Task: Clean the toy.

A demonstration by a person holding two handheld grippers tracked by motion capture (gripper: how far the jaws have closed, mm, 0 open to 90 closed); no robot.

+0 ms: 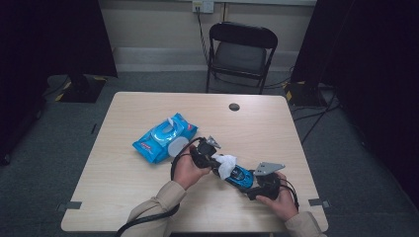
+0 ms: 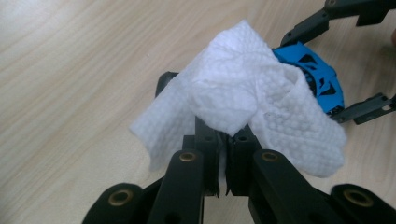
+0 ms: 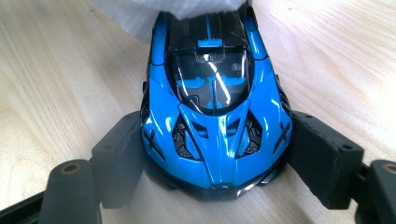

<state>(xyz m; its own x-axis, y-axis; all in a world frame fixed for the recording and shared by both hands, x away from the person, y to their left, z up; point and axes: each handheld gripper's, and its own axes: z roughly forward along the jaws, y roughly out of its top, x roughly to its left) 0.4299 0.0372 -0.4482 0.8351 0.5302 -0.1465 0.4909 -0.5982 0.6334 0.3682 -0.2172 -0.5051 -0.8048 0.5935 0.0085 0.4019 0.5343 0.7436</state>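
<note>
A blue and black toy car (image 3: 215,112) sits on the wooden table (image 1: 148,197), its front end clamped between the two pads of my right gripper (image 3: 217,158), which is shut on it. In the high view the toy car (image 1: 240,176) lies between both hands, with the right gripper (image 1: 253,178) at its near-right end. My left gripper (image 2: 224,135) is shut on a crumpled white wipe (image 2: 243,98), which rests against the rear of the car (image 2: 313,79). From above, the wipe (image 1: 227,165) covers the car's far-left end, held by the left gripper (image 1: 216,163).
A blue wet-wipe pack (image 1: 163,137) with its lid open lies left of centre on the table. A round cable hole (image 1: 234,106) is near the far edge. A black folding chair (image 1: 242,49) stands beyond the table.
</note>
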